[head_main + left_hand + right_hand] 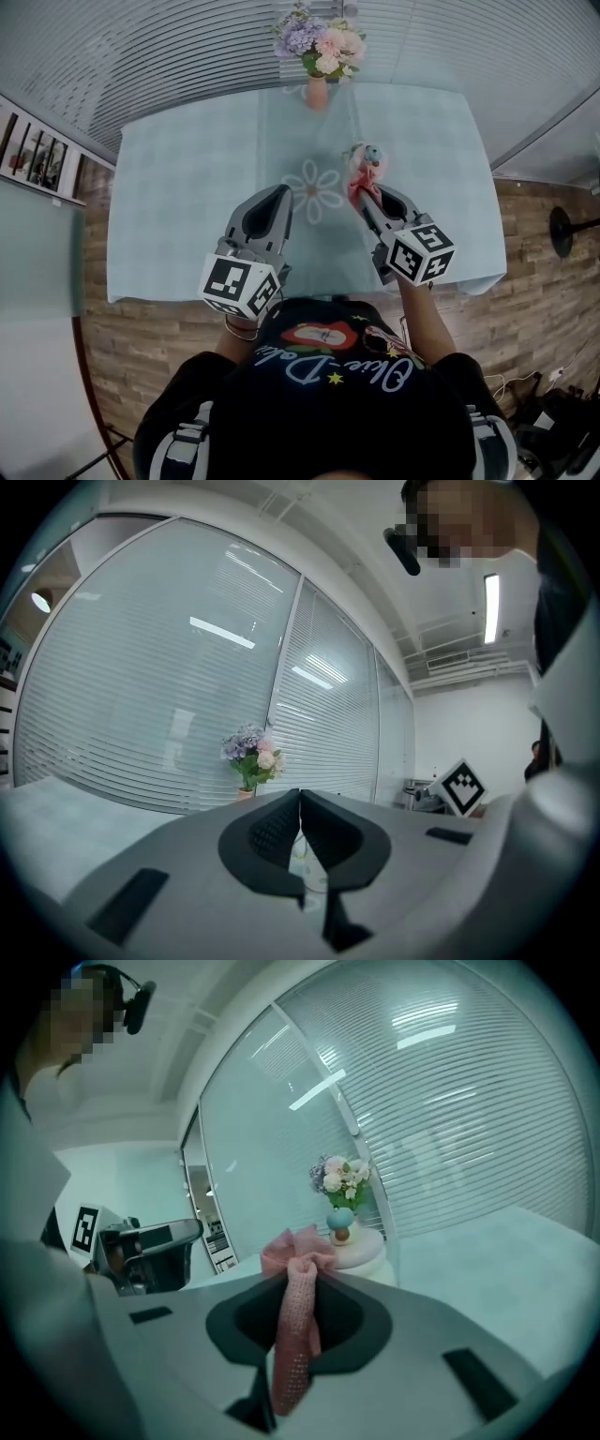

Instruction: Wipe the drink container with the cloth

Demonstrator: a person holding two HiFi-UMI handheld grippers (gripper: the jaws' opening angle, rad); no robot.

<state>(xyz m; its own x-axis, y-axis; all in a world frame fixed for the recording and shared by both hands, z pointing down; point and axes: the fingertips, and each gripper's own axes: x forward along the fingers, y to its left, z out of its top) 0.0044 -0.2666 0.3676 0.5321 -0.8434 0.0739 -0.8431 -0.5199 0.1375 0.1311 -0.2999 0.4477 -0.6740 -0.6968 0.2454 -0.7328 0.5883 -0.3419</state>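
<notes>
I am gripping the pink cloth in my right tongs, its bunched end pointing forward to rub the drink container, which is standing just ahead on the bench. My left tongs are hovering clenched and empty, free for steadying.

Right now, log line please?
left tongs: shut, empty | right tongs: shut on cloth | cloth: by drink container | wipe: contact unclear

Head view above the person, steeply down on the table, two more close behind left gripper and right gripper, low, facing the blinds, all sharing the flower vase.
</notes>
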